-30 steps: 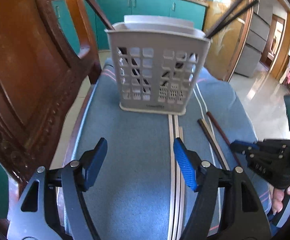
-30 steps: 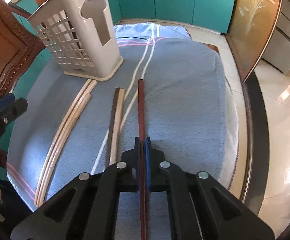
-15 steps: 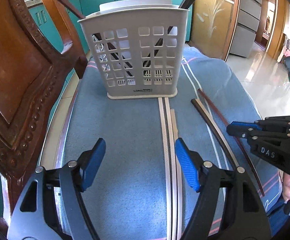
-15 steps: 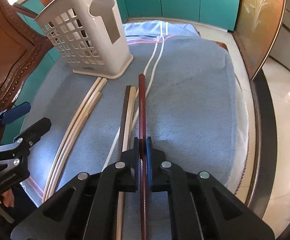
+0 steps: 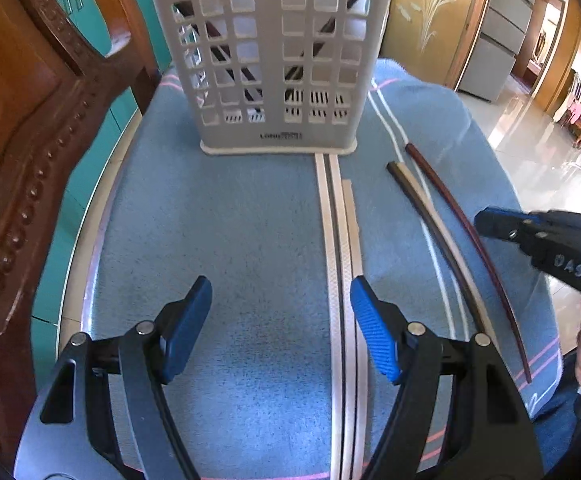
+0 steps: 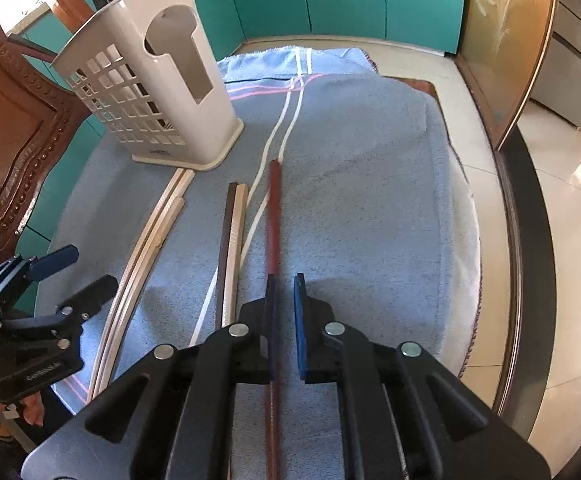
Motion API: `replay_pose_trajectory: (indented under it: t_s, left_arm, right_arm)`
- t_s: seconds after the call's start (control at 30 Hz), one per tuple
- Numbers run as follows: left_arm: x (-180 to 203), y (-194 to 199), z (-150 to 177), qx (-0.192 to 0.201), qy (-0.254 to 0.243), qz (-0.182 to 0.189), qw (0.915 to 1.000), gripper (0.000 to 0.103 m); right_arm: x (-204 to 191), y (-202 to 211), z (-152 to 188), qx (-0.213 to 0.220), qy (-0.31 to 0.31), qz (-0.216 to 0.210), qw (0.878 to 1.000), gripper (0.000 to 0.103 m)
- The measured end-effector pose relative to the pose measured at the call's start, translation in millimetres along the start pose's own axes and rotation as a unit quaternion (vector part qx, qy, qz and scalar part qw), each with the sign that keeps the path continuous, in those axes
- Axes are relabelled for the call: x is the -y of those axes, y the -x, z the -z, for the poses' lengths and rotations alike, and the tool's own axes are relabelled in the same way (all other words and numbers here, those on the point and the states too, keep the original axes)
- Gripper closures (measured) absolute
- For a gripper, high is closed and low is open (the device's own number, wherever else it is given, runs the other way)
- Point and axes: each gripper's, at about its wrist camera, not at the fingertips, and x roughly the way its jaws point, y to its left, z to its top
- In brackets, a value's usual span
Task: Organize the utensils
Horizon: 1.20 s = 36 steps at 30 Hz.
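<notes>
Right gripper [image 6: 284,300] stood parted, red chopstick [image 6: 273,208] against one pad; left gripper [image 5: 280,320] gaped, should straddle pale sticks [image 5: 340,248] squarely

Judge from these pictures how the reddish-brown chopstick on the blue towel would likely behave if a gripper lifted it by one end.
The reddish-brown chopstick looks thin and straight, so probably stiff and light. Its glossy finish may slip between pads. Held at one end, its long free length would likely droop or pivot.
</notes>
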Motion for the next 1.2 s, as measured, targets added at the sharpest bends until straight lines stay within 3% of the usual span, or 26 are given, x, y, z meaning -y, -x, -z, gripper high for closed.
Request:
replay_pose_trajectory:
  t_s: [0.17, 0.23, 0.7, 0.77, 0.83, 0.93, 1.03, 1.2]
  left_arm:
    - [-4.3, -12.2, -0.2, -0.014, 0.008, -0.003, 0.9999, 0.034]
    - [-3.2, -16.3, 0.7, -0.021, 0.0, -0.022, 0.9995, 0.033]
    - [-3.0, -17.3, -8.9, -0.01, 0.001, -0.038, 0.9992, 0.033]
    - [-1.6, -16.9, -10.0, -0.008, 0.0, -0.033, 0.9994, 0.039]
    - [1.1, -18.2, -11.2, -0.006, 0.0, -0.014, 0.9999, 0.069]
    - [8.2, -17.4, -11.6, -0.005, -0.009, -0.006, 0.9999, 0.084]
    - [10.5, -16.1, -9.4, -0.008, -0.014, -0.004, 0.9999, 0.095]
    - [5.7, -10.2, -3.5, -0.016, -0.006, 0.003, 0.9998, 0.095]
  right_arm:
    - [0.0, -1.3, 0.1, -0.002, 0.003, 0.007, 1.0, 0.084]
    - [0.6, -3.3, 0.3, -0.004, 0.003, 0.011, 1.0, 0.082]
    - [-18.0, -12.0, 0.1, -0.001, 0.03, 0.024, 0.999, 0.078]
    - [-20.9, -13.6, 0.8, 0.003, 0.038, 0.033, 0.999, 0.078]
    - [-21.9, -14.1, 0.6, 0.006, 0.04, 0.036, 0.999, 0.079]
    - [-20.5, -15.0, 1.0, 0.007, 0.041, 0.035, 0.999, 0.097]
    - [-16.4, -14.1, -0.1, 0.004, 0.035, 0.029, 0.999, 0.097]
    - [-6.0, -7.7, -2.1, -0.01, 0.028, 0.016, 0.999, 0.097]
